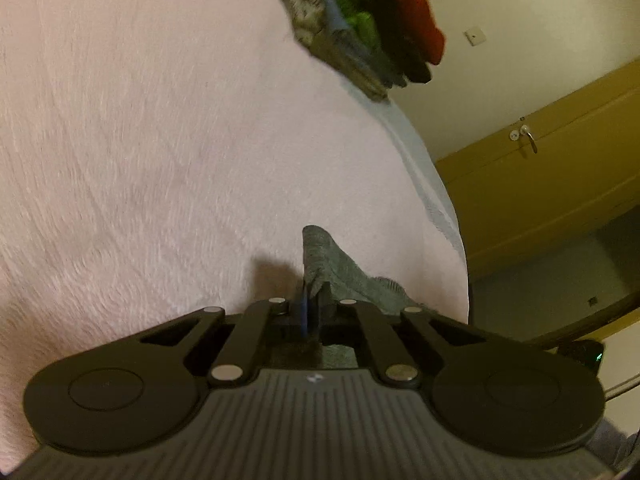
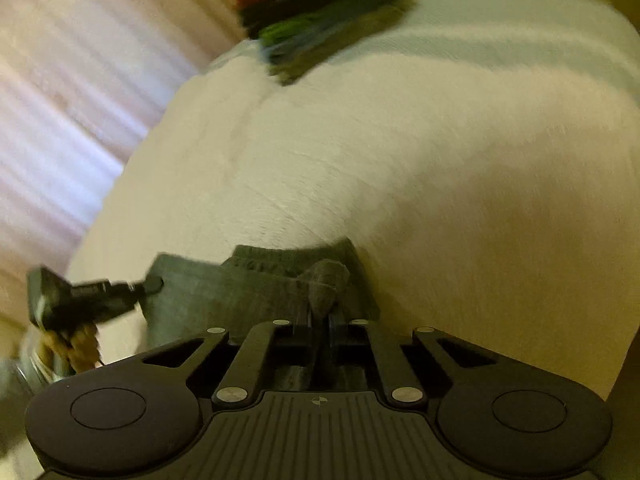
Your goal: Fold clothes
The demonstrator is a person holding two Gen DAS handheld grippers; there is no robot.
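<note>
The grey garment (image 2: 224, 292) lies at the near edge of the pink bed (image 1: 160, 140). The left gripper (image 1: 312, 300) pinches one grey corner, its fingers closed on the cloth; the right gripper (image 2: 320, 312) likewise grips a bunched fold. A stack of folded clothes (image 1: 360, 28) sits far across the bed.

The left tongs (image 1: 311, 304) pinch a grey garment (image 1: 336, 270) (one corner poking up) on pale bedding (image 1: 160, 140).
</note>
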